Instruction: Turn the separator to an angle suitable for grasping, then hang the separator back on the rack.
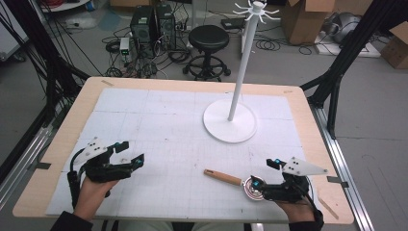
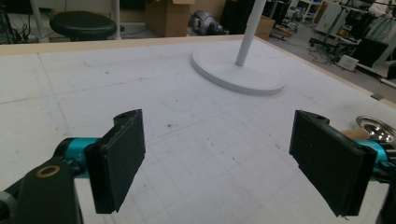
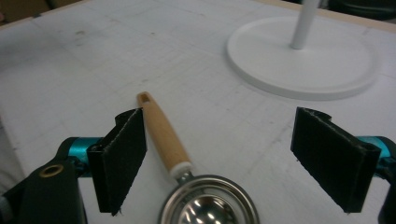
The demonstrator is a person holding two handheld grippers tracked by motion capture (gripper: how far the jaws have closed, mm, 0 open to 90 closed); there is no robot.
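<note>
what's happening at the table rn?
A person holds a gripper in each hand over a white gridded mat. The right gripper hovers open over a small metal ladle with a wooden handle, not gripping it. The left gripper is open and holds nothing. A white hanging stand waits further back.

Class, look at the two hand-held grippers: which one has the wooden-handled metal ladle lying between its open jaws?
The right gripper: the ladle lies between its open jaws, untouched. The left gripper is open over bare table.
</note>
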